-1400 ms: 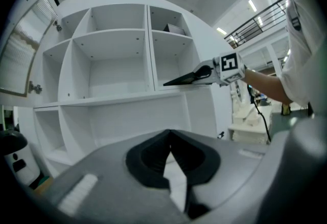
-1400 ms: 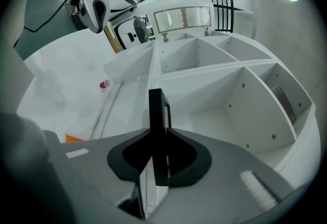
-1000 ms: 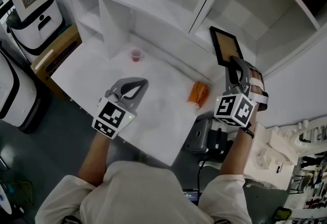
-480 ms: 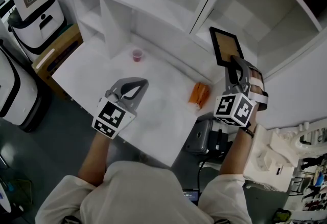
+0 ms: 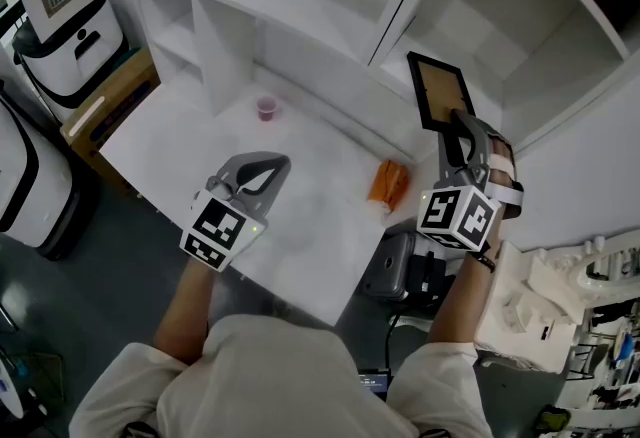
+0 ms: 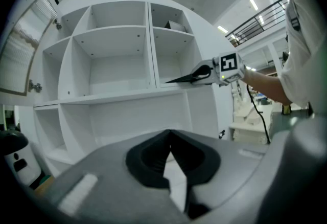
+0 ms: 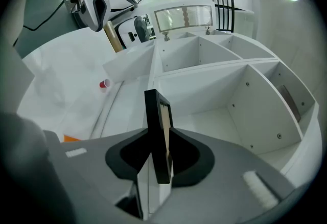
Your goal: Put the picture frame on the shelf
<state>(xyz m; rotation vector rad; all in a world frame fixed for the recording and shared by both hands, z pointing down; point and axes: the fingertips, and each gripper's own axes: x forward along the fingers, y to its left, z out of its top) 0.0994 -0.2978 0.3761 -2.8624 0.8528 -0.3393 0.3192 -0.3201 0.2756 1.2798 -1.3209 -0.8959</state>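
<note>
Now | right hand-held gripper [image 7: 162,141]: just loosening on picture frame [image 7: 156,118] | left hand-held gripper [image 5: 272,166]: clenched

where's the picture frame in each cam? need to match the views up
Head view: picture frame upper right, on edge in the right gripper, whose jaws have just been opening with the frame between them.
Left gripper view: thin dark wedge right of centre, in front of the shelves.
Right gripper view: frame dead centre, edge-on between the jaws.
Shared landmark: white shelf unit.
</note>
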